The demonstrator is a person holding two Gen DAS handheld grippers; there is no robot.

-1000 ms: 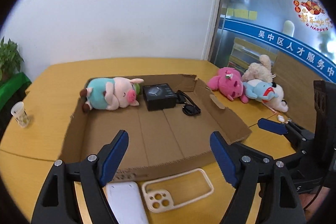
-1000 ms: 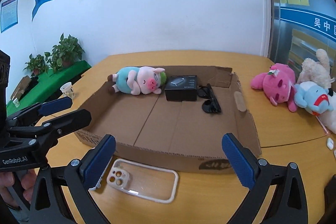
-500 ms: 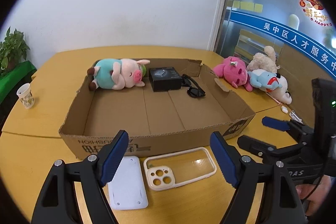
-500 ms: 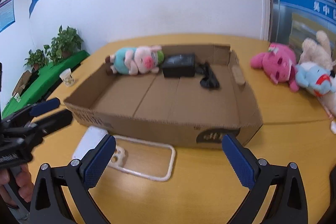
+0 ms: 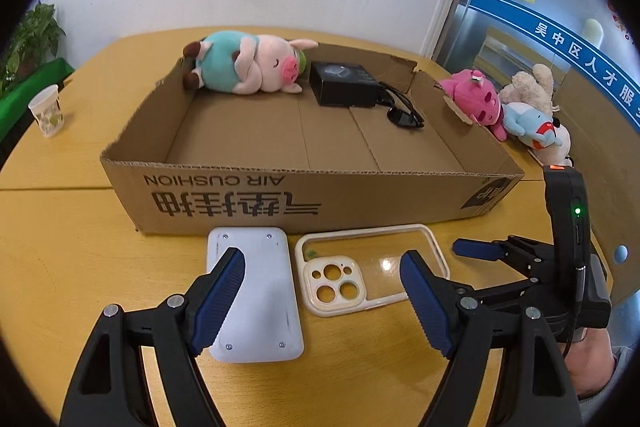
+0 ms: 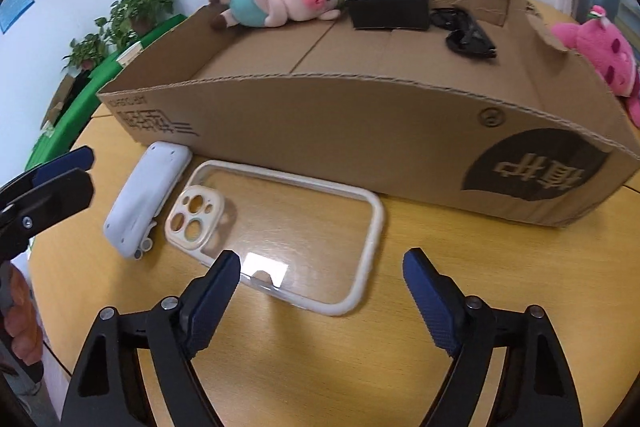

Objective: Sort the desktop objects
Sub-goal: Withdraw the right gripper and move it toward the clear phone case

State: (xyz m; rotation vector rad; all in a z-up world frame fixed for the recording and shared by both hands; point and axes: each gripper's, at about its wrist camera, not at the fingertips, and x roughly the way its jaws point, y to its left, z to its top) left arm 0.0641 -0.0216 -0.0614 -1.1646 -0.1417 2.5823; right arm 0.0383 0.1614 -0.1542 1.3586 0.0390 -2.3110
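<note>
cardboard box (image 6: 360, 131) wall hides most of the pink plush (image 6: 600, 51) behind it, and the white device (image 5: 256, 291) sits partly under a left gripper finger (image 5: 218, 301)

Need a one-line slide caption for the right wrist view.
Right tongs closing, nothing gripped, above a clear phone case lying beside a white device before the cardboard box.

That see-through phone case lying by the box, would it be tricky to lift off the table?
Probably a little. The phone case lies flat on the table, so the tongs must catch its thin rim. Its clear back shines, so it looks slippery. Being an empty shell, it is likely light and may flex when squeezed.
</note>
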